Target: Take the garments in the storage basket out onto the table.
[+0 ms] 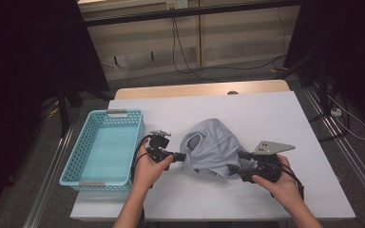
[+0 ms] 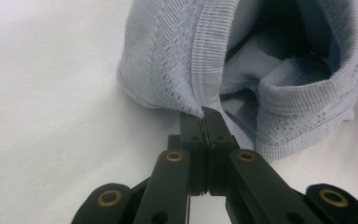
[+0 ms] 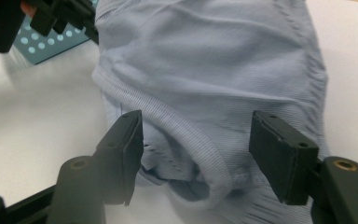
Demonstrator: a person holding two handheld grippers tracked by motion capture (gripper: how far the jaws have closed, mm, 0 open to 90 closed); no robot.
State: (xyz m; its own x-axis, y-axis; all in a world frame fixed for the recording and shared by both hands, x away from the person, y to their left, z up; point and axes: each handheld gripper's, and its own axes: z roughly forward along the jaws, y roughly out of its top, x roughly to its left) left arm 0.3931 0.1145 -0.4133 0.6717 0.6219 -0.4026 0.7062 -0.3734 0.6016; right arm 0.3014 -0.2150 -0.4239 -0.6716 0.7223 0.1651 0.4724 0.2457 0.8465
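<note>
Black jaws of the left gripper (image 2: 204, 122) are pressed flat together on the ribbed hem of the pale grey-blue garment (image 1: 214, 147), low in the centre of the left gripper view. The right gripper (image 3: 196, 154) stands wide apart, its pads clear of the cloth, with a ribbed edge lying loose between them.

The garment sits bunched in the middle of the high view, on the white table cover (image 1: 275, 114), just right of the turquoise basket (image 1: 105, 147).

With a single pinch holding it, a lift now would likely let the cloth swing and drag; the thin hem could slip free. The right jaws could also close on several layers at once.

Beyond the cover, a wooden table edge (image 1: 199, 89) shows, then floor with black cables (image 1: 180, 52).
</note>
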